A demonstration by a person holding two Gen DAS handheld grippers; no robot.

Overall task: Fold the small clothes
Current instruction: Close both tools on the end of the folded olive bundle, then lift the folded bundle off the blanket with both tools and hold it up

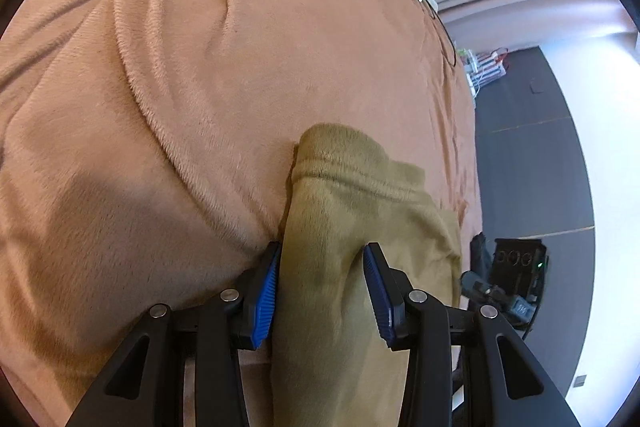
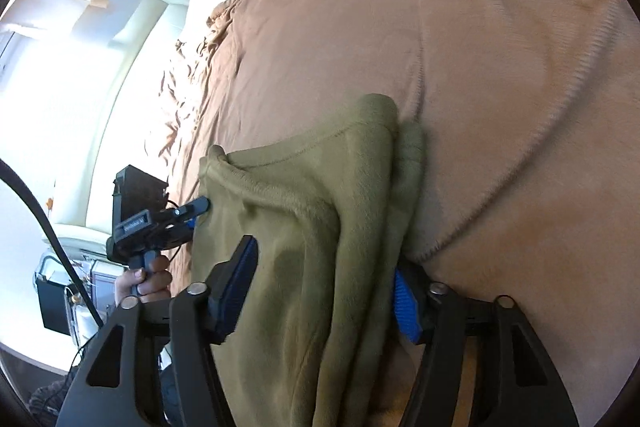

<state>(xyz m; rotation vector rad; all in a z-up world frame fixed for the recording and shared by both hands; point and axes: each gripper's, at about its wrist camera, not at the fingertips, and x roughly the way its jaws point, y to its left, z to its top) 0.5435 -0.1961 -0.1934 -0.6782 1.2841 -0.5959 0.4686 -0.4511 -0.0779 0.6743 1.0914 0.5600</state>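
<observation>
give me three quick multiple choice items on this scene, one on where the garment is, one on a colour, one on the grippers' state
1. Where does the olive garment lie?
A. on a tan blanket
B. in a basket
C. on a hanger

2. What colour are the gripper pads?
A. red
B. blue
C. white

3. What are the left gripper and right gripper doing?
A. both empty
B. one holds a hanger
C. both have cloth between their fingers

Answers: 1 A, the tan blanket spreads under it. 2 B, ribbed blue pads show in both views. 3 C, olive fabric fills each gap.
</observation>
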